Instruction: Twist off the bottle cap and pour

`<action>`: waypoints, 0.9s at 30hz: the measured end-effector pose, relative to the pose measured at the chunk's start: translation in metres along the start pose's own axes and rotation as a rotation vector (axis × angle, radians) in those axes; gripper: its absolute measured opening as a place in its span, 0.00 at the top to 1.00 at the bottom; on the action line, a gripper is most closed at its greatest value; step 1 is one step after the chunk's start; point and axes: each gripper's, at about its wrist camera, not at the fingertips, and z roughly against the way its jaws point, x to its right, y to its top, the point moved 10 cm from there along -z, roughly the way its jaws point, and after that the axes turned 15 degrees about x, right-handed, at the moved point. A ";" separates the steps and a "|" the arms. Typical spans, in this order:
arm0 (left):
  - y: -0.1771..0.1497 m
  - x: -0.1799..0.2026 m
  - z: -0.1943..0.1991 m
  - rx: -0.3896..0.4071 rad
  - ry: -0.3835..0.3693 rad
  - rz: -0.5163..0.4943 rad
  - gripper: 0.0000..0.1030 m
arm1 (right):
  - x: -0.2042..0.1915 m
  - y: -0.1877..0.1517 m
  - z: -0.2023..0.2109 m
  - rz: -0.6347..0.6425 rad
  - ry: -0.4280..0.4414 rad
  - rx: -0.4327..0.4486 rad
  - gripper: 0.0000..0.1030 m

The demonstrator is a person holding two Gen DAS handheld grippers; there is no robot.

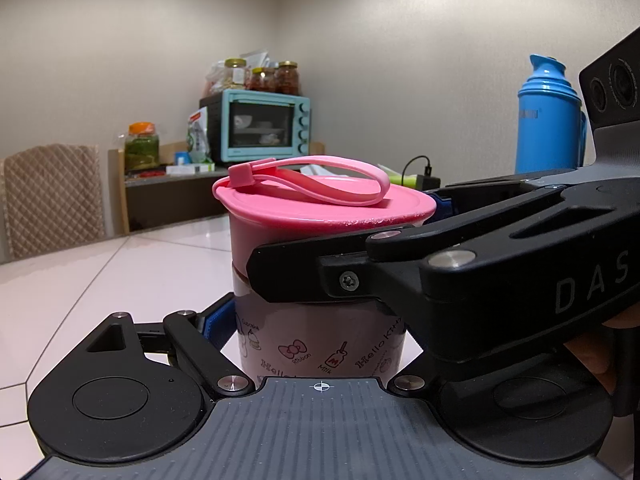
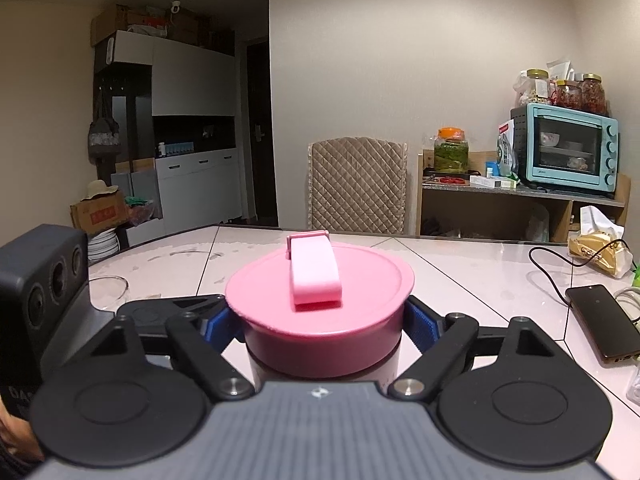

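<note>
- pink cap (image 2: 320, 300): smooth matt plastic
- tabletop (image 2: 480, 272): glossy pale tiles
- tongs (image 2: 320, 326): matt black plastic, blue ribbed pads (image 2: 420, 326)
- chair cover (image 2: 358, 184): quilted cloth

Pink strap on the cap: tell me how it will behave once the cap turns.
The pink strap is probably floppy: it droops in a loose loop across the pink cap. Anchored at one end, it would likely swing around. It looks thin, so probably light.

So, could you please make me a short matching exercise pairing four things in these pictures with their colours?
Things:
1. bottle cap
2. toaster oven
3. thermos
4. phone

Colours:
A. bright blue
B. dark, almost black
C. pink
D. pale turquoise

Pairs: 1-C, 2-D, 3-A, 4-B
</note>
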 end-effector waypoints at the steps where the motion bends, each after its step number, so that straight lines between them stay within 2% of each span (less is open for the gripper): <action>1: 0.000 0.000 0.000 0.000 0.000 0.000 0.13 | 0.000 0.000 0.000 0.002 0.006 0.001 0.17; 4: 0.000 0.000 0.000 0.000 0.000 0.000 0.13 | 0.002 0.001 0.000 0.004 0.027 0.001 0.17; 8: 0.000 0.000 0.000 0.000 0.000 -0.001 0.13 | 0.005 0.001 0.001 0.006 0.096 0.000 0.17; 15: 0.000 0.000 0.000 0.000 0.000 0.000 0.13 | 0.010 0.002 0.001 0.014 0.237 -0.004 0.17; 18: 0.000 0.000 0.000 0.000 0.000 0.000 0.13 | 0.013 0.003 0.001 0.015 0.326 0.000 0.17; 27: 0.000 0.000 0.000 0.000 0.000 0.001 0.13 | 0.020 0.007 0.000 0.016 0.495 0.015 0.17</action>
